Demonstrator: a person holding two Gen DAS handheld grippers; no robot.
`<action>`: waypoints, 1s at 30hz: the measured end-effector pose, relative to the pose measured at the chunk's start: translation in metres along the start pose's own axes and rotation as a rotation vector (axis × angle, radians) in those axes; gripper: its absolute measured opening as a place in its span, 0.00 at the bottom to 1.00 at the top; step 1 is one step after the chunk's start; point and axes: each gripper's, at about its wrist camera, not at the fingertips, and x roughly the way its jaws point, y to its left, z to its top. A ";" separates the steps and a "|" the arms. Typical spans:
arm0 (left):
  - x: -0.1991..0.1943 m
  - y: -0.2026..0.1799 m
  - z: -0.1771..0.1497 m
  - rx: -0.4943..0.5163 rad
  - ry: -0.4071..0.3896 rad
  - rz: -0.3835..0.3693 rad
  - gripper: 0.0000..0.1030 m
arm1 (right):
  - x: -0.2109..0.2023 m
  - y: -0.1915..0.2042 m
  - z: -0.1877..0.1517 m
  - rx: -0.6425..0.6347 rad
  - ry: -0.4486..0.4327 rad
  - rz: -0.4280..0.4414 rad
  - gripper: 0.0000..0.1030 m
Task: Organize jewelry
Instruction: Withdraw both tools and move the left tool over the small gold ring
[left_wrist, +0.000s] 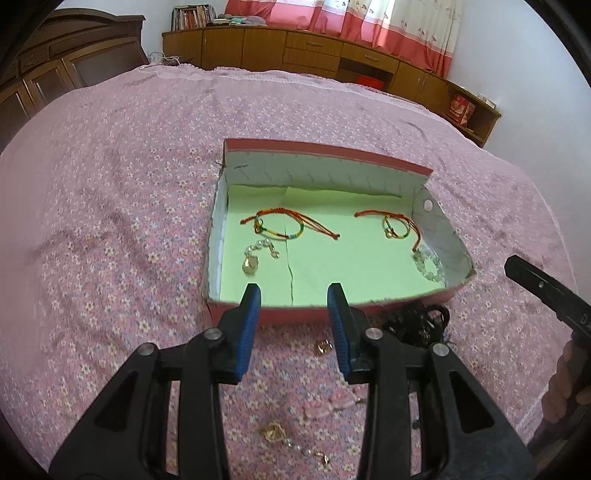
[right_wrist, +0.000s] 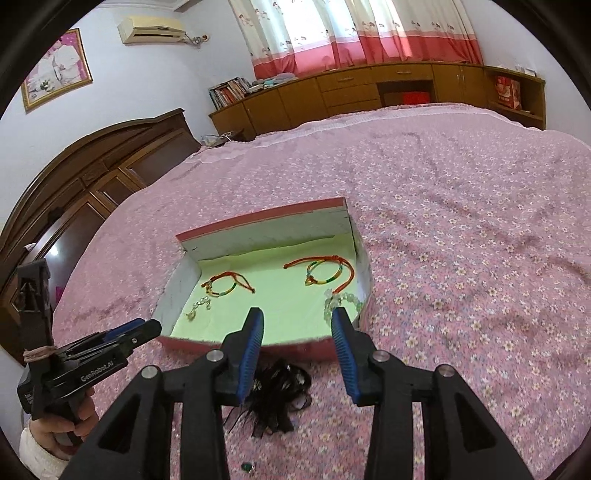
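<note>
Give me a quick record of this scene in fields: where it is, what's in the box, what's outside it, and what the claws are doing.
Place: pink floral bedspread
Box: open, green-lined
In box: two colourful cord bracelets, pearl chain, clear bead bracelet
Outside box: black tangle, gold pieces
Left claw: open, empty
Right claw: open, empty

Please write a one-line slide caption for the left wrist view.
Open left gripper hovers before a box holding four bracelets, more jewelry on the bedspread.
</note>
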 end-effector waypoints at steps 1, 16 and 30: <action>0.000 -0.001 -0.002 0.001 0.002 -0.001 0.28 | -0.002 0.000 -0.002 0.001 0.001 0.002 0.40; 0.010 -0.022 -0.027 0.031 0.051 -0.013 0.28 | -0.015 -0.023 -0.032 0.042 0.023 -0.036 0.49; 0.041 -0.029 -0.045 0.041 0.104 0.028 0.28 | -0.003 -0.044 -0.055 0.078 0.066 -0.061 0.54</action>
